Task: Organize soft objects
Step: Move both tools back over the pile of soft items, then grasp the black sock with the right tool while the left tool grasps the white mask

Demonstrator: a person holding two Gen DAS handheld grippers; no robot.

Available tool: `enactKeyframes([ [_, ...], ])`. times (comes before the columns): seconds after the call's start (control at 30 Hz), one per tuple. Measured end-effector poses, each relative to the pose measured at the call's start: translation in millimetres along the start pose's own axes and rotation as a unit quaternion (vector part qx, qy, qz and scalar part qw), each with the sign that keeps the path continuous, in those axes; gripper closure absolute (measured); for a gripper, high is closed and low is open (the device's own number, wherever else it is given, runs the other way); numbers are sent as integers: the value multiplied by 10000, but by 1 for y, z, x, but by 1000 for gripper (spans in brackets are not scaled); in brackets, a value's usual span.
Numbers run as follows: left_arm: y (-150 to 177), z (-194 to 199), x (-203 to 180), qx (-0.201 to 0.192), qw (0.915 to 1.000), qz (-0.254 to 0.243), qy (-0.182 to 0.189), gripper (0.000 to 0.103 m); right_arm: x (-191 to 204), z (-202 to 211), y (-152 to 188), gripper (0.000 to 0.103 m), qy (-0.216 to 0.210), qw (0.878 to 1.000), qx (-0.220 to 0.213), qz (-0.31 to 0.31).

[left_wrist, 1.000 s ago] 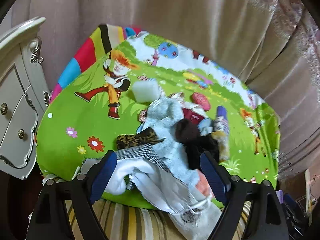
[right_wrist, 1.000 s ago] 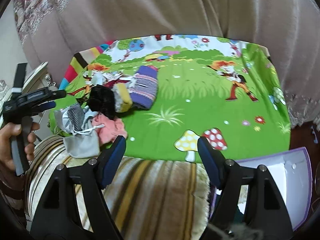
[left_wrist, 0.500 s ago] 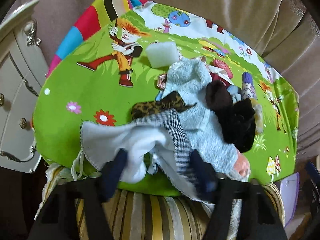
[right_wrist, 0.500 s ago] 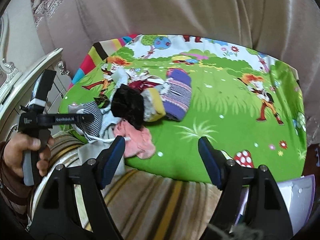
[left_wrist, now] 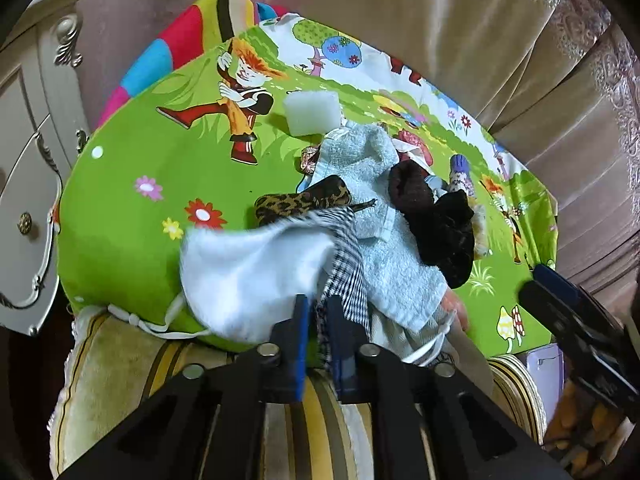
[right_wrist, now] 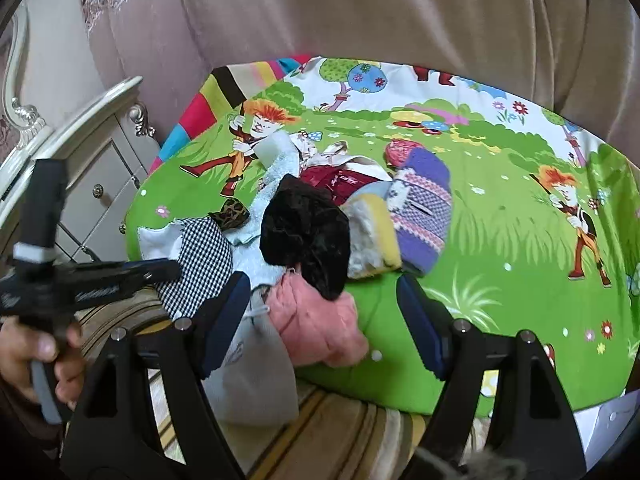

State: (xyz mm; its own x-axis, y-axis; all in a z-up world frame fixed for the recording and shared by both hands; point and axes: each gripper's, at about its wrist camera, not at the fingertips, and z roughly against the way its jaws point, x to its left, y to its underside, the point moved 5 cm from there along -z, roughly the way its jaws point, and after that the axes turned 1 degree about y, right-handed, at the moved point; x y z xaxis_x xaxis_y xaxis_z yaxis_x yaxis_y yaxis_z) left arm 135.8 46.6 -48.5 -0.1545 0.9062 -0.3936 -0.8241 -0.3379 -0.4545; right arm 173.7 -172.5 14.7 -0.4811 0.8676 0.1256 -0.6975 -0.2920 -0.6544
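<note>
Domestic bedroom: ornate cream bedside cabinet (left_wrist: 28, 184), pleated beige curtains (right_wrist: 360, 12), striped bedding (right_wrist: 344, 432), cartoon-printed children's sheet (left_wrist: 132, 216).

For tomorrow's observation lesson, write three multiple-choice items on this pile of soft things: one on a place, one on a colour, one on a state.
1. Where does the white foam block lie?
A. on the green cartoon-print cover, beyond the pile
B. on the striped cushion
C. in the drawer

2. What colour is the fuzzy cloth between the right claw's fingers?
A. blue
B. pink
C. yellow

3. How does the left claw stand?
A. wide open
B. shut on nothing
C. shut on the black-and-white checked cloth

Answers:
1 A: the block sits on the cover by the cartoon figure.
2 B: pink fleece lies there, untouched.
3 C: its blue pads have just been closing and now pinch the checked fabric.
</note>
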Motion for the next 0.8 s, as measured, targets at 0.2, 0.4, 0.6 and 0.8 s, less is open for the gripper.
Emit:
enactKeyframes([
  [0.2,3,6,2,-201,9996,60,174,97,11,-26,-7,25,-44,9999,98,53],
  [0.4,2,10,7,-307,9991,160,235,83,14,-53,-13,25,-98,9994,313,-134],
  [0.6,-6,21,10,-634,9975,233,218,24,13,-72,-17,25,-78,9986,455,-277],
  [0.8,-25,-6,6,-255,9995,-26,-159,23,9,-86,-21,39,-60,9977,568,-364],
])
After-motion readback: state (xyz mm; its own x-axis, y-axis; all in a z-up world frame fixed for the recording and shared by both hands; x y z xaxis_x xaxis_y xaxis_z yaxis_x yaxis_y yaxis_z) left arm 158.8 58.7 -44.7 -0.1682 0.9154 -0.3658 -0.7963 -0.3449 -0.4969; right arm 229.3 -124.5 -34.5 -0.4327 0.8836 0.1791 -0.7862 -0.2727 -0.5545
